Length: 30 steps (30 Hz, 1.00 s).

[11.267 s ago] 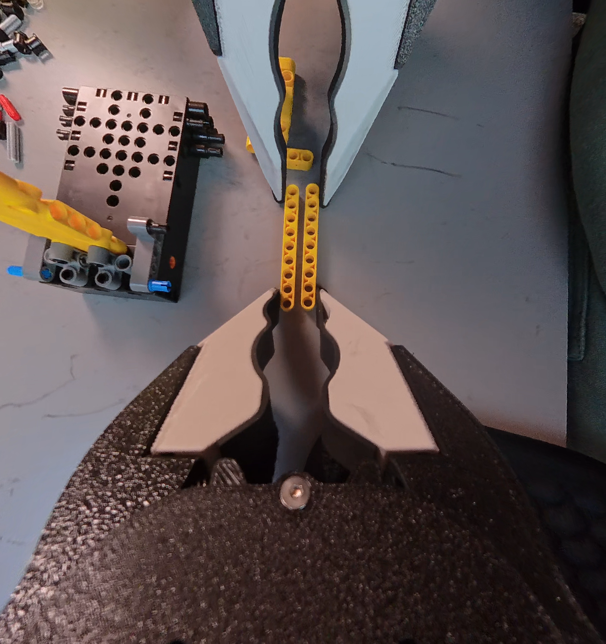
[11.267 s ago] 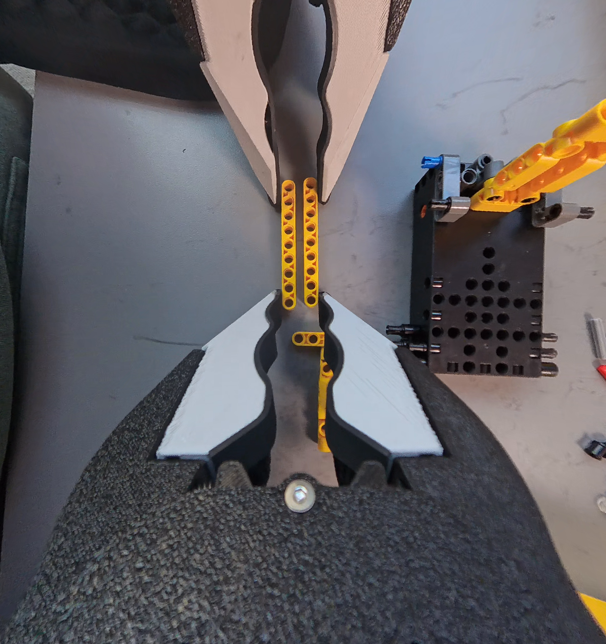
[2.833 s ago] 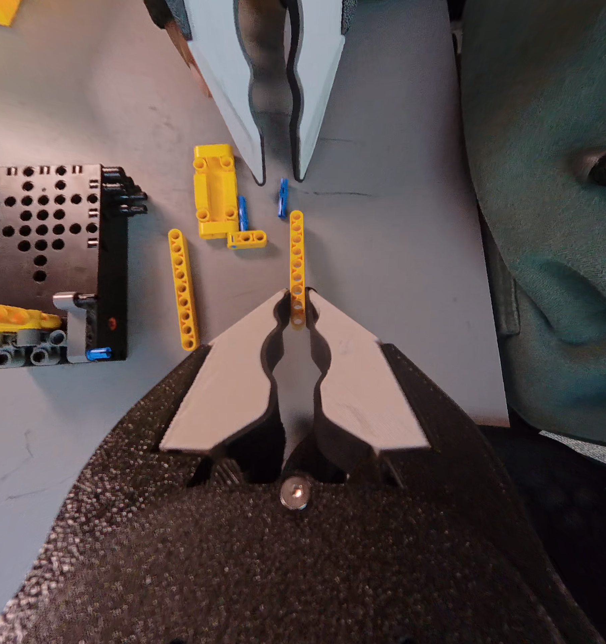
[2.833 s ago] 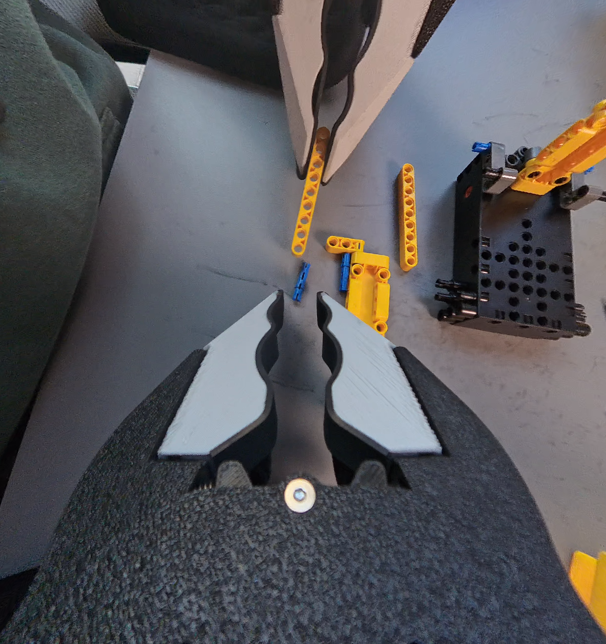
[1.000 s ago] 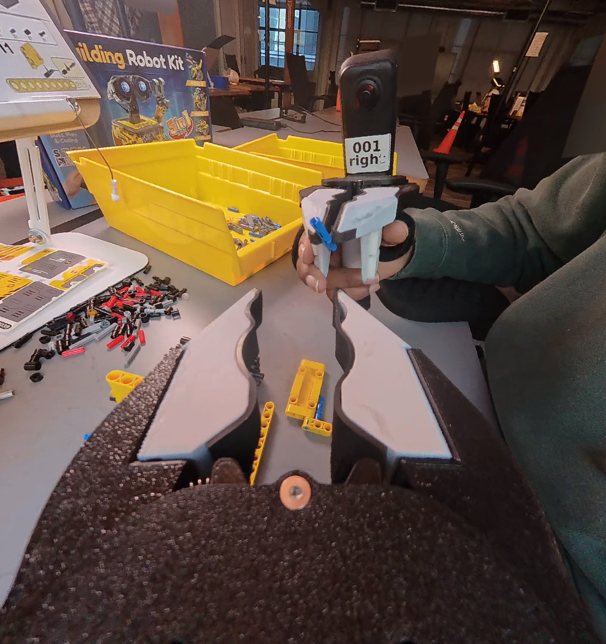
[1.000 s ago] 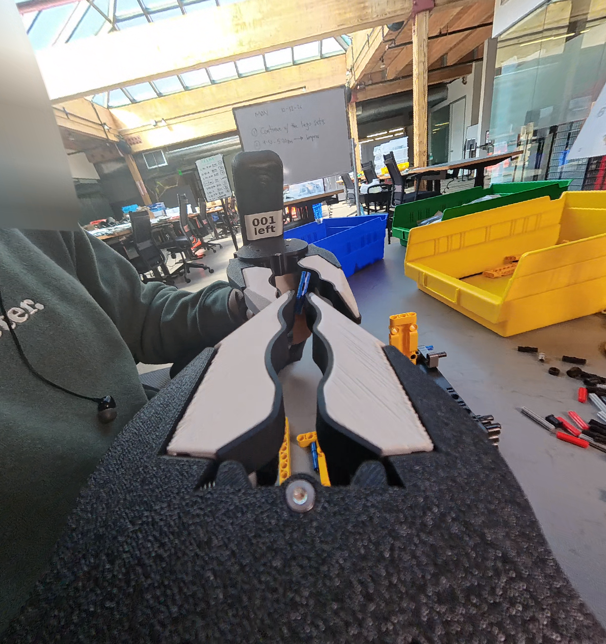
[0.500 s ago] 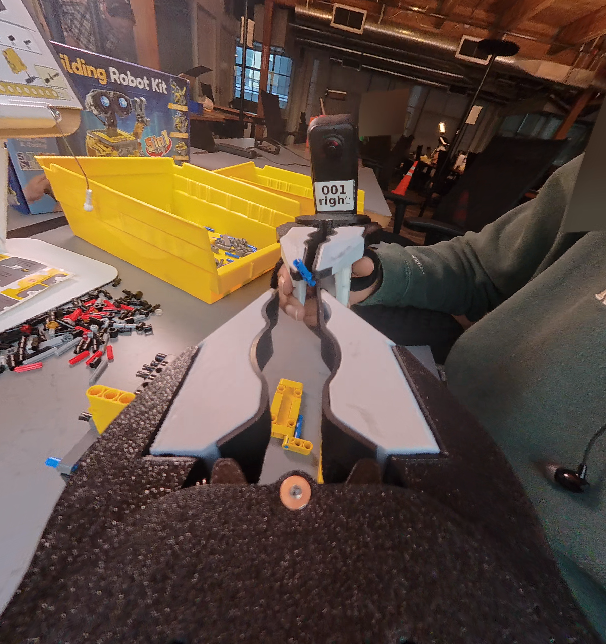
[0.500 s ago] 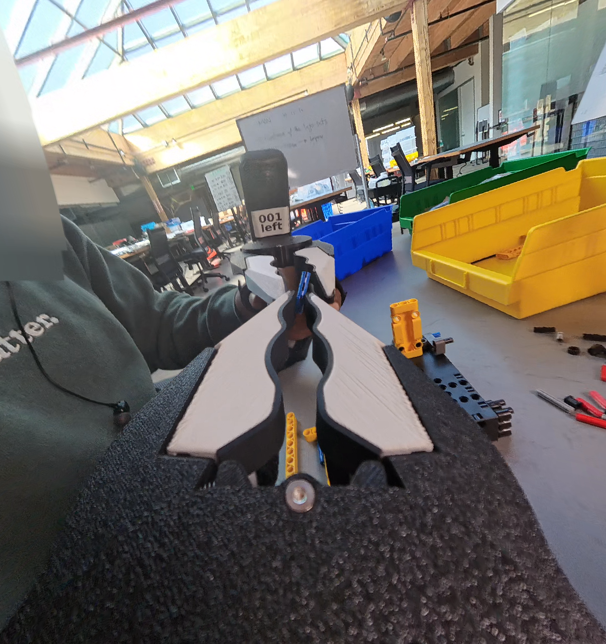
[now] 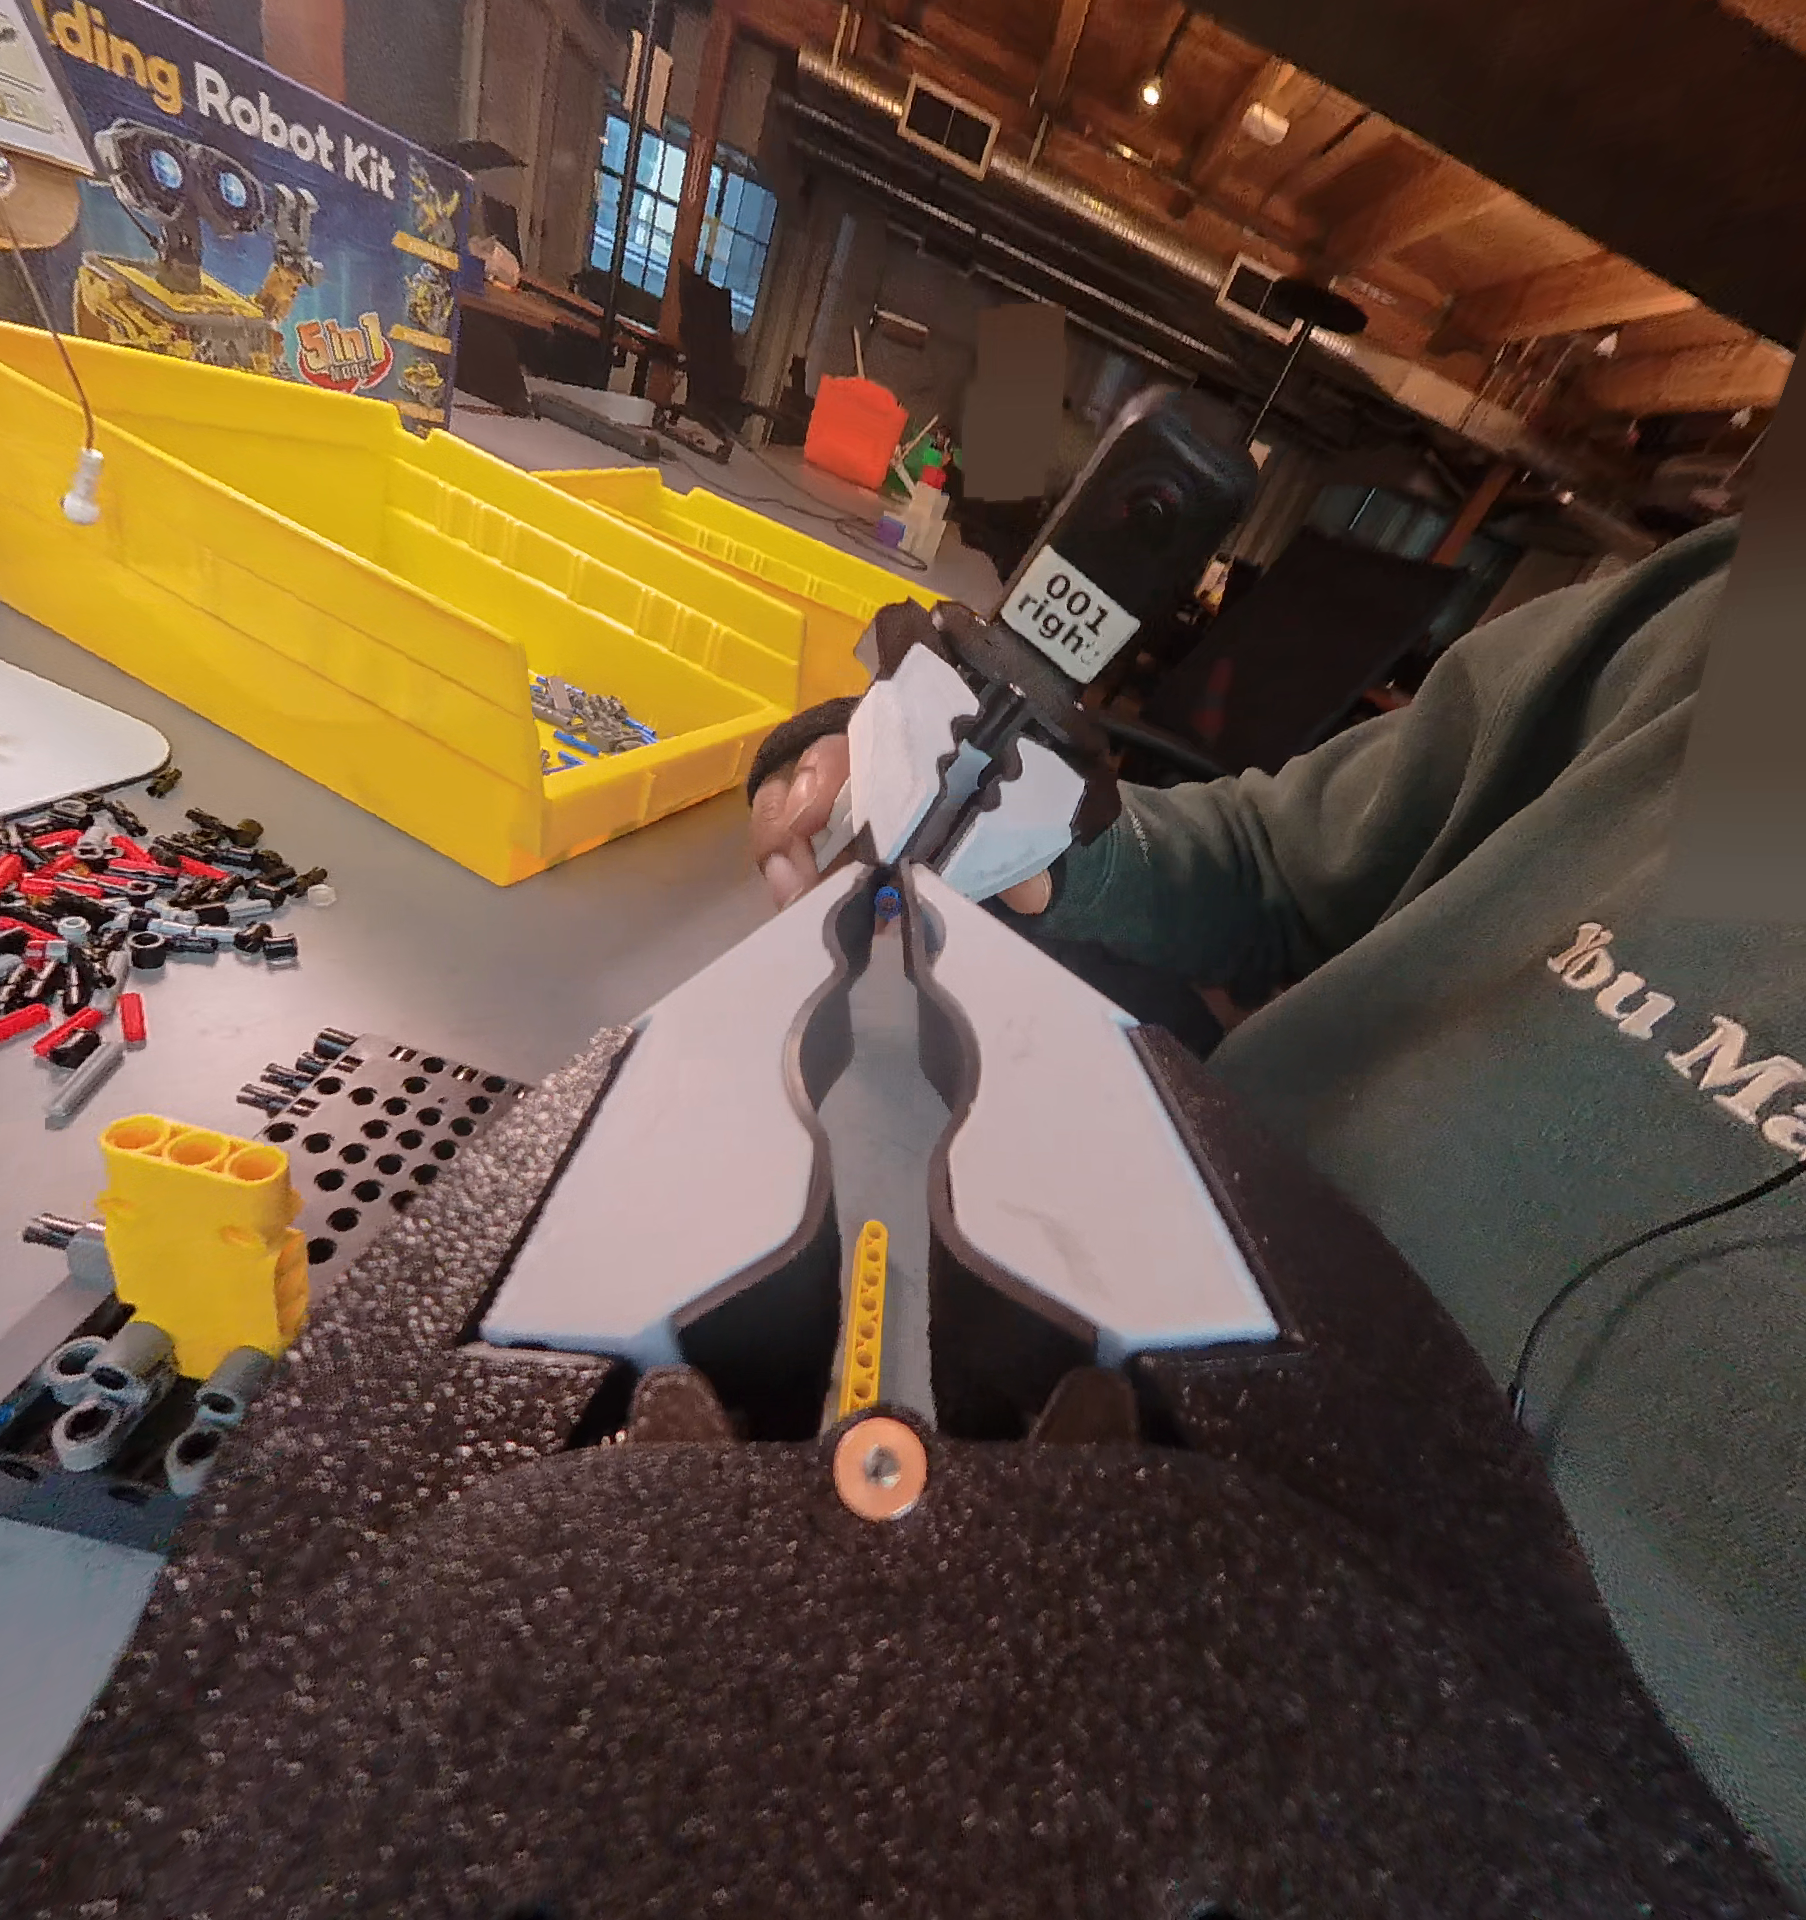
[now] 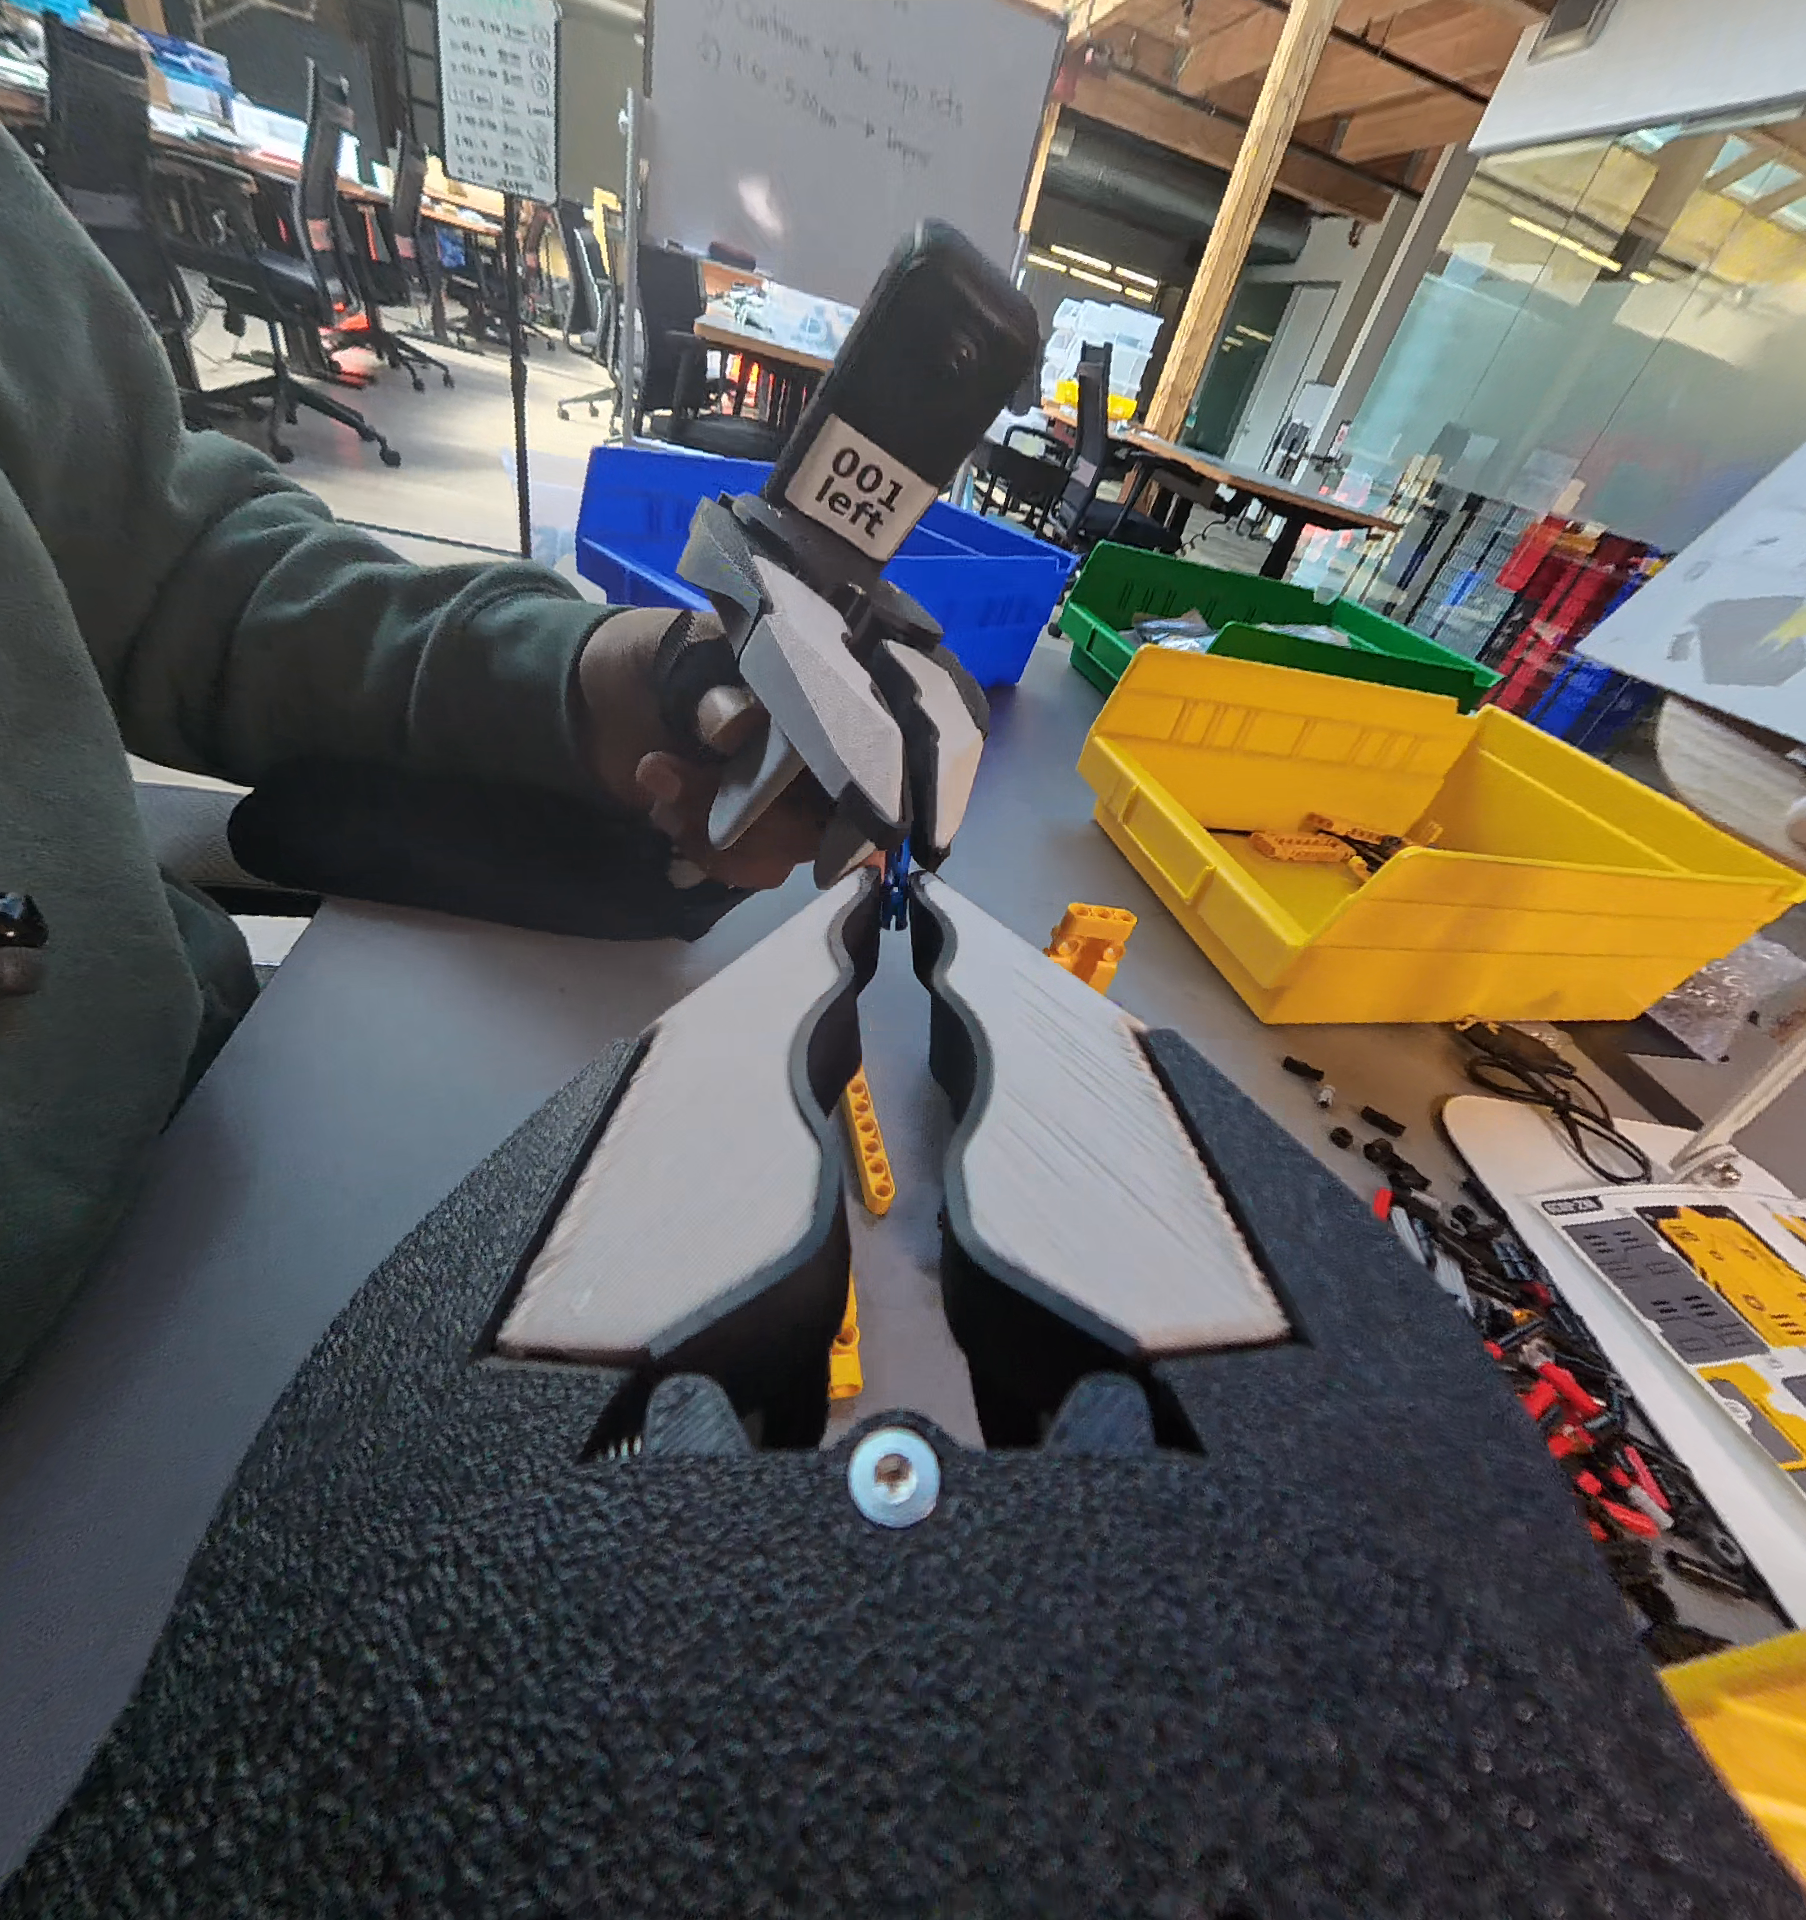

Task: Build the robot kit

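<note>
My right gripper [image 10: 892, 888] is shut on a small blue pin [image 10: 895, 891], held up in the air over the grey table [image 10: 411, 1039]. My left gripper [image 9: 884, 883] meets it tip to tip. Its jaws are closed on the pin's other end [image 9: 885, 902], which I see end-on. The right gripper also shows in the left wrist view [image 9: 911, 862], and the left gripper in the right wrist view [image 10: 888, 857]. A yellow beam [image 9: 863, 1320] lies on the table below both grippers; it also shows in the right wrist view [image 10: 868, 1153].
A black perforated block [image 9: 379, 1132] with a yellow piece [image 9: 198, 1236] stands left of my left gripper. Piles of small red and black parts [image 9: 78, 894] [image 10: 1533, 1340], yellow bins [image 9: 359, 623] [image 10: 1398, 862], a blue bin [image 10: 982, 592], a green bin [image 10: 1242, 623] and an instruction sheet [image 10: 1709, 1278] lie around. The person's sleeves flank the grippers. My left and right fingertips are right by each other.
Both grippers have come together in the air. The left gripper, open one second ago, has closed on the free end of the blue pin that the right gripper still holds.
</note>
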### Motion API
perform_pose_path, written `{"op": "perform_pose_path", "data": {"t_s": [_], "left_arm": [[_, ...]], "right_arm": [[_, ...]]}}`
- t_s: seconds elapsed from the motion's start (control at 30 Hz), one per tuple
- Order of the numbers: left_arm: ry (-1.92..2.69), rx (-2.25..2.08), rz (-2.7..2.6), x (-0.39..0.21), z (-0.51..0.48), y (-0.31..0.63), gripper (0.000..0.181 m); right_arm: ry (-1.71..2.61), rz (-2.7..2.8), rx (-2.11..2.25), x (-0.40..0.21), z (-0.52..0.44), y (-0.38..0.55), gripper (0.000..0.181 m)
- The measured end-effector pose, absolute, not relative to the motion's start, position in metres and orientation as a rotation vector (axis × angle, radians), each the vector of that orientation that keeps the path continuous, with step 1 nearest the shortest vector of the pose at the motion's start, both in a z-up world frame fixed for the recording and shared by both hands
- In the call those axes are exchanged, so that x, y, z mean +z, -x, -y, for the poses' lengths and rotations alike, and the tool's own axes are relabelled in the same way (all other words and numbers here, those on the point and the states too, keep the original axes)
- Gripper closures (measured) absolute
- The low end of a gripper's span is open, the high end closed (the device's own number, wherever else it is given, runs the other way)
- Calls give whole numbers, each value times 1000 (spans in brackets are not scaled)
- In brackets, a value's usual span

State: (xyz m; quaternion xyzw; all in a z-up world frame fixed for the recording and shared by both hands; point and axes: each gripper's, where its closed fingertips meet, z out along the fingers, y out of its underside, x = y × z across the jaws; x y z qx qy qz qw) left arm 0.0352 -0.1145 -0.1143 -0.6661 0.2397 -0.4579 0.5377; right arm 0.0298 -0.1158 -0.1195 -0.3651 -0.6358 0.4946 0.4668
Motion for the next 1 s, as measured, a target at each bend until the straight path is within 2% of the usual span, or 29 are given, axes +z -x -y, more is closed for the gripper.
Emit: {"op": "perform_pose_path", "data": {"t_s": [0.2,0.53,0.77,0.93,1.0], "left_arm": [[1479,-1337,-370,-96,112,-25,178],[1411,-1541,-291,-89,116,-30,179],[1428,-1534,-303,-92,116,-31,178],[1525,-1348,-437,-103,117,-32,181],[1610,-1218,-547,-116,120,-31,175]], "right_arm": [[772,1459,1046,-100,113,-30,167],[706,1454,930,-97,117,-24,176],[718,1481,951,-99,118,-25,176],[810,1598,1081,-103,121,-28,177],[858,1717,1098,-111,125,-29,177]]}}
